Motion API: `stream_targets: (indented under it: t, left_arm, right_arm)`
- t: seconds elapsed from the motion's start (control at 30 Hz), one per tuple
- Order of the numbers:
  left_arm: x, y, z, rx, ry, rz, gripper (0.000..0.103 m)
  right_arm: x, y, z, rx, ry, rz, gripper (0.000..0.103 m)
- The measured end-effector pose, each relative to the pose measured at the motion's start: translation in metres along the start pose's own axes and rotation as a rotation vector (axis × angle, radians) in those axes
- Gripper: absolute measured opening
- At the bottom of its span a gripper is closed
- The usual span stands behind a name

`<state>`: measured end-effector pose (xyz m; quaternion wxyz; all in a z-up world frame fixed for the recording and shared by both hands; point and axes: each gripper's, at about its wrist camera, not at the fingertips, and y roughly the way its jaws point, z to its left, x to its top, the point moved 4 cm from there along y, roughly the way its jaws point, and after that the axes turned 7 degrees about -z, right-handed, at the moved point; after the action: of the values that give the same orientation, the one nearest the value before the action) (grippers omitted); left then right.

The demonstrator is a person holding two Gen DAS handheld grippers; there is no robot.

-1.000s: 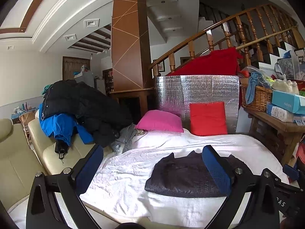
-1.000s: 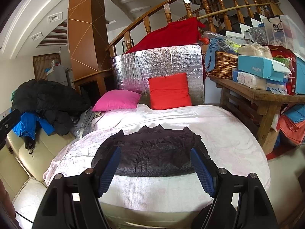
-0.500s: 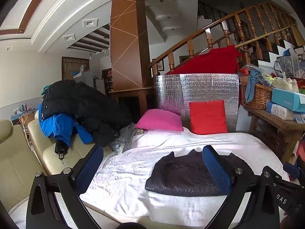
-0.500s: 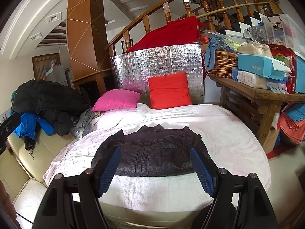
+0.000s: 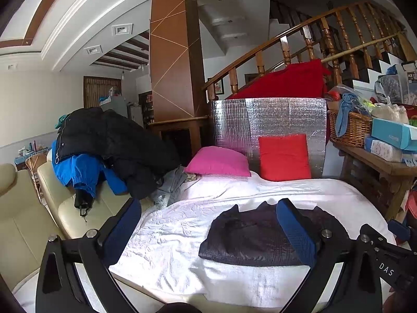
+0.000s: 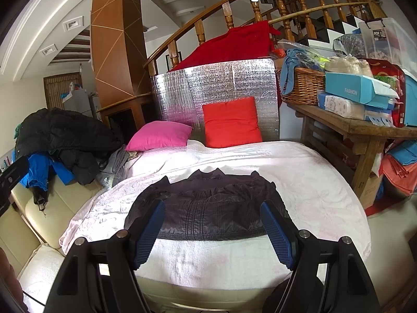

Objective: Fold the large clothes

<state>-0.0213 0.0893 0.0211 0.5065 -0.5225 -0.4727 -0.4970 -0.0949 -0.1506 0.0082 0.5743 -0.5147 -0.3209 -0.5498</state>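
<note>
My right gripper (image 6: pixel 212 230) hangs with its blue pads (image 6: pixel 277 237) spread wide and nothing between them, short of the near edge of the dark jacket (image 6: pixel 208 208). My left gripper (image 5: pixel 208 234) is spread just as wide and empty, off to the jacket's left side; its right pad overlaps the jacket in that view, but I cannot tell any contact. The jacket (image 5: pixel 250 237) lies folded flat on a white blanket (image 6: pixel 299 182) near its front edge. Behind it, a pink cushion (image 6: pixel 159 135) and a red cushion (image 6: pixel 230 122) lean at a silver panel (image 6: pixel 216 86). Left, a coat pile (image 5: pixel 109 143) sits on a cream sofa (image 5: pixel 31 221); right stands a cluttered wooden table (image 6: pixel 357 127).
</note>
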Motion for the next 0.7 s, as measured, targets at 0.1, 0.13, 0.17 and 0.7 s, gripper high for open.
stream_targets:
  t: [0.1, 0.13, 0.17, 0.7]
  left_arm:
    - [-0.0005, -0.0004, 0.0015, 0.002, -0.002, -0.001, 0.103]
    - [-0.0005, -0.0005, 0.0009, 0.003, -0.002, -0.001, 0.103]
    - [-0.0004, -0.0007, 0.0014, 0.004, -0.004, -0.002, 0.103]
    - [-0.0004, 0.0091, 0.0, -0.003, 0.0, 0.012, 0.103]
  right_arm:
    - [0.0001, 0.0, -0.0003, 0.0, -0.002, 0.0, 0.079]
    - [-0.0001, 0.0004, -0.0001, -0.001, -0.002, -0.001, 0.079]
    - [-0.0001, 0.0002, 0.0, -0.001, -0.002, -0.002, 0.079]
    - [0.003, 0.0098, 0.001, -0.016, 0.002, 0.002, 0.079]
